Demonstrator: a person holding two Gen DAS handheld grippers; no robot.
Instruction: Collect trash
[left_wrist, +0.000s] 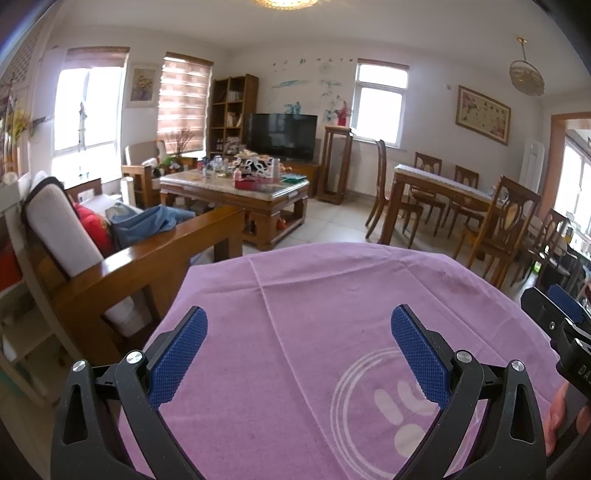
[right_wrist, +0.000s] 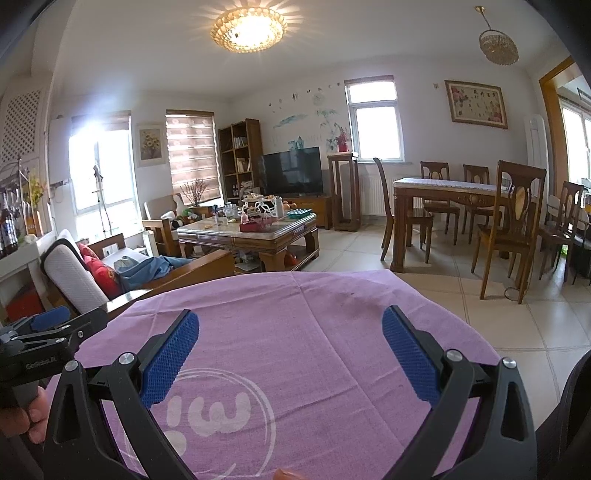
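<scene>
My left gripper (left_wrist: 299, 317) is open and empty, its blue pads spread wide above a purple cloth (left_wrist: 317, 306) with a white circular logo. My right gripper (right_wrist: 290, 317) is also open and empty over the same cloth (right_wrist: 295, 317). Each gripper shows at the edge of the other's view: the right one in the left wrist view (left_wrist: 561, 317), the left one in the right wrist view (right_wrist: 44, 325). No trash lies on the cloth. A cluttered wooden coffee table (left_wrist: 236, 192) stands across the room; its items are too small to identify.
A wooden sofa (left_wrist: 122, 254) with red cushion and blue garment stands left. A dining table (left_wrist: 439, 188) with several chairs is at right. TV (left_wrist: 282, 134), bookshelf (left_wrist: 231, 110) and a tall wooden stand (left_wrist: 336, 162) line the far wall. Tiled floor (right_wrist: 517, 317) lies between.
</scene>
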